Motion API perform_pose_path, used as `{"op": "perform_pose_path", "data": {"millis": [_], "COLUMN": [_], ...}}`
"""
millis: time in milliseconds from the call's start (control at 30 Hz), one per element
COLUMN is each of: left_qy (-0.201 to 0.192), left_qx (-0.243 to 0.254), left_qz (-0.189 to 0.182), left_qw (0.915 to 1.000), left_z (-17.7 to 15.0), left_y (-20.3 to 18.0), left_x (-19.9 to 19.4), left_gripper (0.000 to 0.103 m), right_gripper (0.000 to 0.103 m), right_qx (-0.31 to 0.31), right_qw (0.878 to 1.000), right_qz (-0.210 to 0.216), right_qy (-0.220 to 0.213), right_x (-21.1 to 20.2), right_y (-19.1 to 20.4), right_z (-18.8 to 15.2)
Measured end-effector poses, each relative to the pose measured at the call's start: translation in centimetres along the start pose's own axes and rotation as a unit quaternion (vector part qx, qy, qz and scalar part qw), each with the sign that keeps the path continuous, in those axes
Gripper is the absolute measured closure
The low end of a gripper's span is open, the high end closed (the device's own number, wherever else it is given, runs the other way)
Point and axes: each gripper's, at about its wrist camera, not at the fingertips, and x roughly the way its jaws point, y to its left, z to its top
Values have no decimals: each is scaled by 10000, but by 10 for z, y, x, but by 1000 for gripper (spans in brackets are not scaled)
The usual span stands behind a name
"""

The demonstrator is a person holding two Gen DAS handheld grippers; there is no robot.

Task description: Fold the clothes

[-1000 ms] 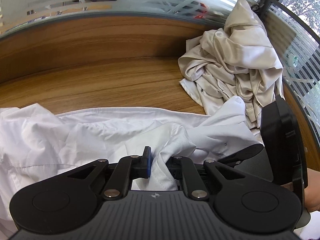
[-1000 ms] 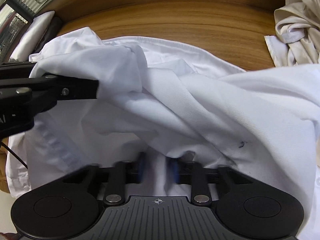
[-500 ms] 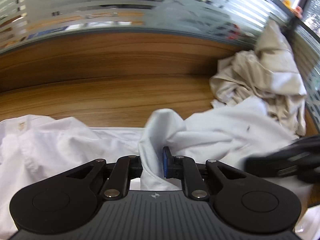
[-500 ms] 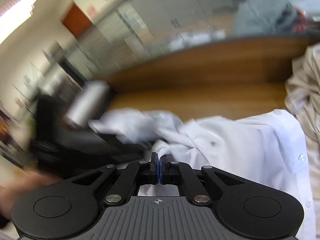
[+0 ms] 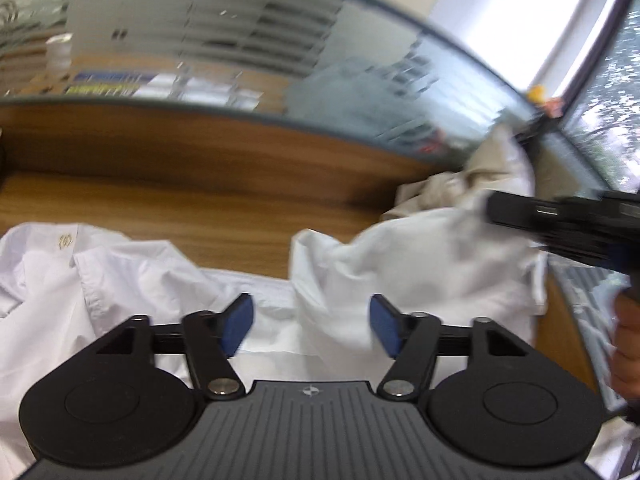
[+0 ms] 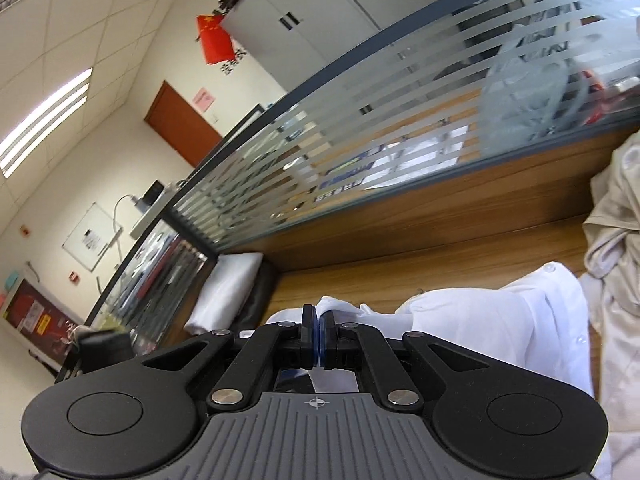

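- Worktop (image 5: 168,216): wood-grain surface filling the middle band of the left wrist view, with a striped glass partition (image 6: 400,112) along its far edge.
- White shirt (image 5: 120,280): spread and rumpled across the lower half of the left wrist view. One part lies flat at lower left; another rises in a peak right of centre toward the right edge.
- Beige clothes (image 6: 616,232): an unfolded heap at the right edge of the right wrist view, touching the white shirt.
- Right tongs (image 6: 319,330): pressed together on a pinch of white shirt at lower centre of their own view. In the left wrist view they appear blurred at the right edge, with the raised cloth hanging from them.
- Left tongs (image 5: 311,326): jaws have just been opening and now stand wide apart. Shirt cloth lies between and beyond the blue pads (image 5: 240,322), but they do not press on it.
- Judgement, step in hand: the left tongs appear to be re-gripping. They should take a clean hem or shoulder edge, not the bunched peak, while the right tongs keep the cloth taut, so the shirt can be laid flat before any fold.
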Motion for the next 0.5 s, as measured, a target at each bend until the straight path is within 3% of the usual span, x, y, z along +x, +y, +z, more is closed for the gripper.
{"op": "perform_pose_path", "data": {"millis": [200, 333, 500], "left_qy": [-338, -352, -42], "left_qx": [-8, -550, -1160], "left_qz": [-64, -184, -441], "left_qw": [9994, 9977, 9923], "left_z": [-8, -7, -8], "left_y": [-18, -10, -1], "left_x": [-35, -47, -40], "left_gripper": [28, 37, 46], "right_gripper": [100, 99, 99], "right_qx": [-410, -956, -1470], "right_qw": [9992, 9953, 9883], "right_qz": [12, -3, 8], "right_qy": [24, 160, 400], "right_x": [-9, -11, -14], "right_y": [10, 23, 30], "right_z": [-3, -19, -50]}}
